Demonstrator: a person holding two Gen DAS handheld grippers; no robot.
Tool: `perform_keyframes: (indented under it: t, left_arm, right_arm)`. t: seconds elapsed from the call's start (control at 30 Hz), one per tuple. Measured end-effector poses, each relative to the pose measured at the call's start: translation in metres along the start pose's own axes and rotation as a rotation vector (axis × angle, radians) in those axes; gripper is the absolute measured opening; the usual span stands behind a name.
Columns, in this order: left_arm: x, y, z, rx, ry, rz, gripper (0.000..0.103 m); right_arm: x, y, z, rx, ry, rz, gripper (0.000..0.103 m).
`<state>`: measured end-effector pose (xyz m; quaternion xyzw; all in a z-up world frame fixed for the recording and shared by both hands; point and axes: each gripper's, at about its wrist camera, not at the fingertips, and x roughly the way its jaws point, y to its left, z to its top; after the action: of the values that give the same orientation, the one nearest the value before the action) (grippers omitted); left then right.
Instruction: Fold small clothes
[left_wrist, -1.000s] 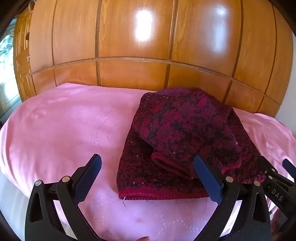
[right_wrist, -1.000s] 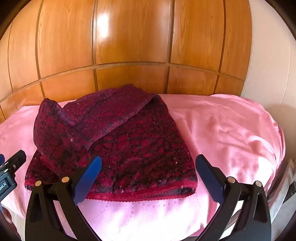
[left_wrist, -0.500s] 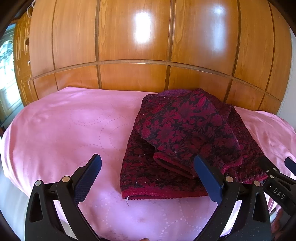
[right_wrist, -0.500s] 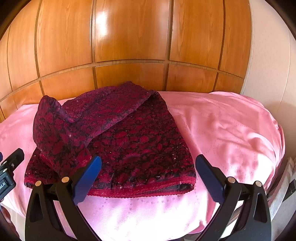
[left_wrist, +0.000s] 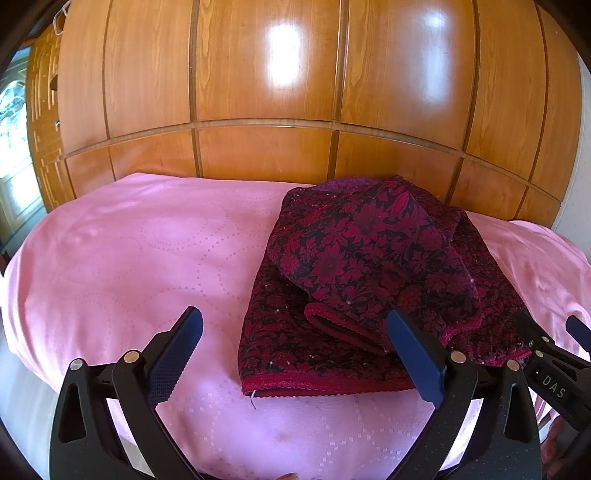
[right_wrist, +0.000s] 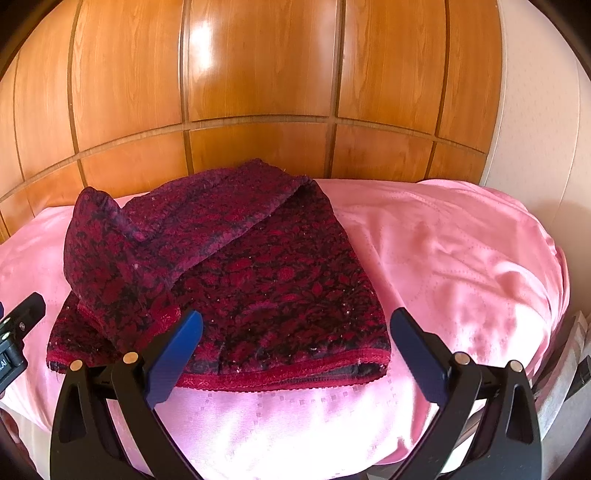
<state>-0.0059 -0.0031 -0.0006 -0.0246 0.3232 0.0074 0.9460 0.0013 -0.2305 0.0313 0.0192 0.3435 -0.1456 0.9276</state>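
A dark red and black floral garment (left_wrist: 369, 280) lies folded on the pink bedcover (left_wrist: 129, 258), with one flap laid diagonally over its top. It also shows in the right wrist view (right_wrist: 258, 280). My left gripper (left_wrist: 295, 350) is open and empty, held just short of the garment's near red hem. My right gripper (right_wrist: 295, 350) is open and empty, also just short of the hem. The right gripper's black body (left_wrist: 554, 369) shows at the left wrist view's right edge.
A glossy wooden panelled wall (left_wrist: 295, 92) stands right behind the bed. The pink bedcover (right_wrist: 461, 266) stretches bare to the right of the garment. A pale wall (right_wrist: 535, 110) is at far right. A window (left_wrist: 14, 140) is at far left.
Both grippers have drawn back and risen slightly from the garment, staying open. The garment has not moved.
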Motion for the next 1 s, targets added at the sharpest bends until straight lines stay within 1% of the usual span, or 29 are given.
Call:
perform_keyframes:
  t: [0.23,0.67,1.0]
  left_arm:
    - [-0.001,-0.002,-0.001,0.007,0.001,0.0,0.099]
    - [-0.001,-0.007,-0.002,0.016,0.007,0.001,0.099]
    - [0.0,-0.007,-0.002,0.007,0.007,-0.006,0.099]
  right_arm:
    - [0.0,0.0,-0.001,0.0,0.003,-0.001,0.101]
    - [0.011,-0.005,-0.006,0.016,0.039,-0.008,0.101]
    - [0.016,-0.007,-0.007,0.02,0.049,-0.015,0.101]
